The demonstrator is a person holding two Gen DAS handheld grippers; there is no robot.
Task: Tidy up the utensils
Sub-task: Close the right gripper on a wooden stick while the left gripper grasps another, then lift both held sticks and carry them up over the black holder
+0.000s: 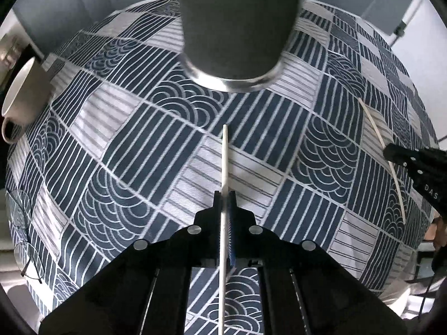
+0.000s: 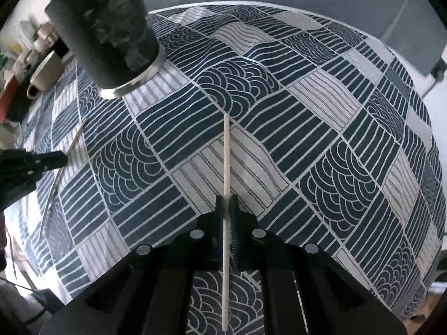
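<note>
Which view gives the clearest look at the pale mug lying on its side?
The left wrist view: the pale mug lies at the left edge, its open mouth and handle plainly visible on the patterned tablecloth. In the right wrist view the mug is smaller, blurred and partly hidden behind the dark cup.

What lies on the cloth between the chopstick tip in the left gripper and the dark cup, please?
Nothing: only bare patterned tablecloth separates the chopstick from the dark cup, shown in the left wrist view.
</note>
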